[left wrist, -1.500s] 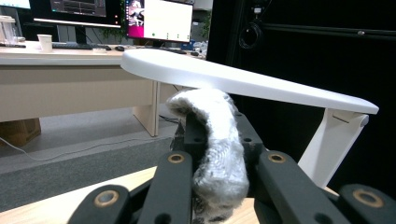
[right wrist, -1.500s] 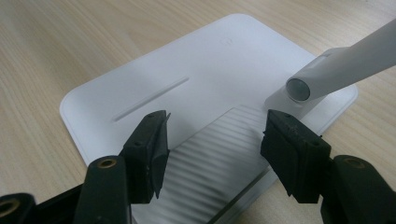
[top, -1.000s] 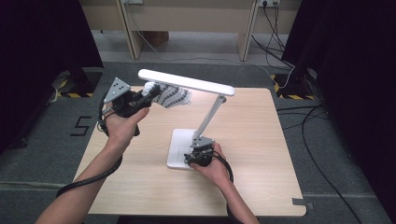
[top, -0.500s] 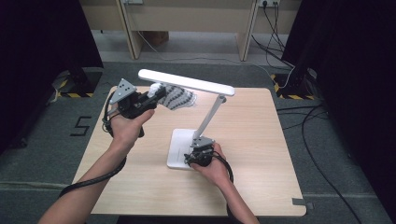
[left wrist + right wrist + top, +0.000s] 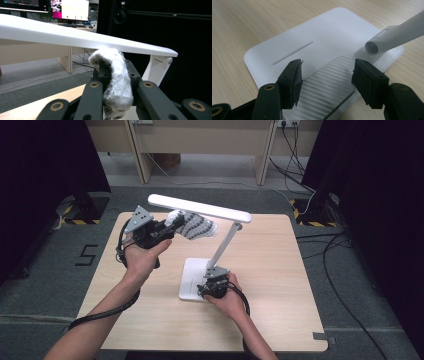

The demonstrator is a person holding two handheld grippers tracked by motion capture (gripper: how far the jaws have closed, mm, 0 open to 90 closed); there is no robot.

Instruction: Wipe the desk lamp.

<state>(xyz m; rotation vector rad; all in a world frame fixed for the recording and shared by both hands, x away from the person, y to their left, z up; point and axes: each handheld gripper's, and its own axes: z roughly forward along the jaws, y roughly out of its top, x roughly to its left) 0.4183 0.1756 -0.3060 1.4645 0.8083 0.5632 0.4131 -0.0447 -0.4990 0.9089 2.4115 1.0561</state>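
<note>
A white desk lamp stands mid-table, with its flat base (image 5: 191, 276), slanted arm (image 5: 227, 242) and long head (image 5: 200, 209). My left gripper (image 5: 172, 227) is shut on a grey-white knitted cloth (image 5: 196, 226) held up against the underside of the head. In the left gripper view the cloth (image 5: 116, 82) bulges between the jaws, just below the lamp head (image 5: 75, 37). My right gripper (image 5: 212, 284) rests at the near right corner of the base, beside the arm's foot. Its jaws stand open (image 5: 327, 72) over the ribbed patch of the base (image 5: 312, 37), with the arm's hinge (image 5: 372, 47) to the right.
The wooden table (image 5: 280, 285) has bare surface to the right of the lamp and along the near edge. Cables (image 5: 345, 245) lie on the grey floor at the right. A light wooden desk (image 5: 200, 140) stands behind the table. Black curtains close off both sides.
My left gripper has shifted a little to the right under the lamp head, carrying the cloth with it. The right gripper has stayed on the base.
</note>
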